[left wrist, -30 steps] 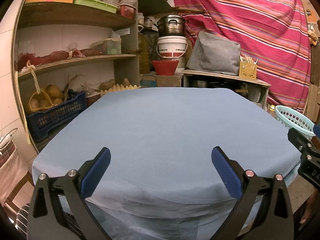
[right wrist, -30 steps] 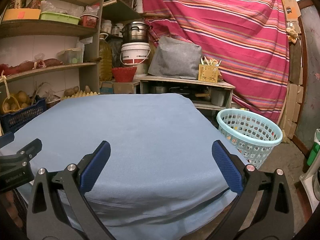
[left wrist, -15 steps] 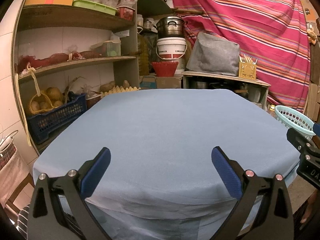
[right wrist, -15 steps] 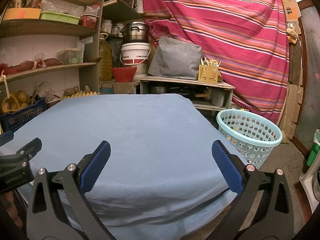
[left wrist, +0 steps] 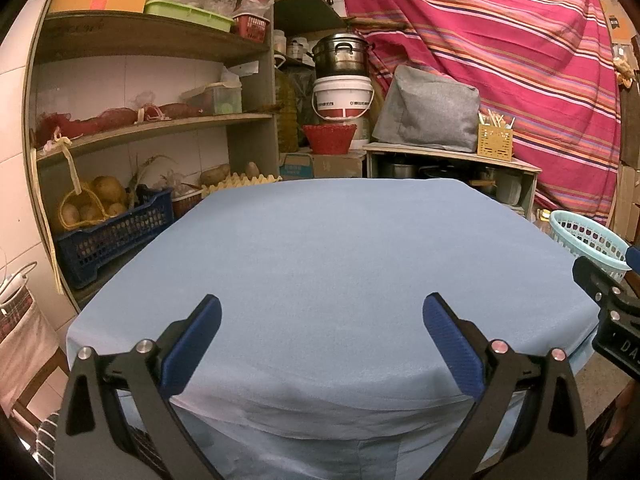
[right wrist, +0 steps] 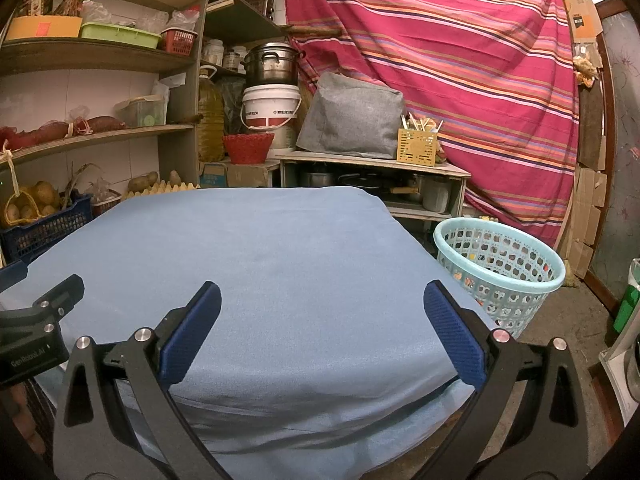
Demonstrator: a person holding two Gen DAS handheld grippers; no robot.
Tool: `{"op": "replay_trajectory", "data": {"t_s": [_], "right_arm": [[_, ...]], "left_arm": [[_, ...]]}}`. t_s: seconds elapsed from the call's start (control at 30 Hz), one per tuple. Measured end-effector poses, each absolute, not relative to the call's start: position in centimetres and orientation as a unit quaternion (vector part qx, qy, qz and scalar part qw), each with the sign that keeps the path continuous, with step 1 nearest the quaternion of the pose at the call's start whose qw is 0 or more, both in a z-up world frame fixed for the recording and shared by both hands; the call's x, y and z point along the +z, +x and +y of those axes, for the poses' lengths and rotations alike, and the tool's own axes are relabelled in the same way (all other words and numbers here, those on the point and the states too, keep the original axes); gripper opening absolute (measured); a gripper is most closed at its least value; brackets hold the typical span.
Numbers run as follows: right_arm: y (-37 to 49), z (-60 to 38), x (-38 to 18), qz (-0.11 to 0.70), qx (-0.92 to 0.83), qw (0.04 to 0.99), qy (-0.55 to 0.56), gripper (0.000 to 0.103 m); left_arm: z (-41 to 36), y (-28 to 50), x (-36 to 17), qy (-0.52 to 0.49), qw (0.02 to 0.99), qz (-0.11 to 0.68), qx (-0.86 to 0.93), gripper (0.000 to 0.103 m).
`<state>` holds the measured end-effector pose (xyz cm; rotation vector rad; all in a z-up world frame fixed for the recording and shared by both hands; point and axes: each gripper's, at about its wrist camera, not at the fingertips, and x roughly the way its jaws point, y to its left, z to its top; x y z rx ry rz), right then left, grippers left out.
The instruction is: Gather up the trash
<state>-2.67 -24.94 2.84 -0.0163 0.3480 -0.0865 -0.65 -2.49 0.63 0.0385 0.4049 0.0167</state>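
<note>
A table covered with a light blue cloth fills both views; I see no trash on it. A light turquoise plastic basket stands on the floor to the table's right, with small coloured bits showing through its holes; its rim also shows in the left wrist view. My left gripper is open and empty over the table's near edge. My right gripper is open and empty over the near right part of the table. Each gripper's body shows at the edge of the other's view.
Wooden shelves with boxes, a dark blue crate of potatoes and egg trays stand to the left. A low bench behind the table holds a grey bag, a bucket and pots. A striped curtain hangs at the back.
</note>
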Motion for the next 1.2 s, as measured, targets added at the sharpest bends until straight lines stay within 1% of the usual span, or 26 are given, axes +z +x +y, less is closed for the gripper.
{"op": "replay_trajectory", "data": {"t_s": [1.2], "right_arm": [[-2.70,-25.10,2.83,0.173,-0.043,0.984,-0.008,0.099]], "left_arm": [[-2.68,-0.78,0.57,0.022,0.980,0.197,0.008,0.098]]}}
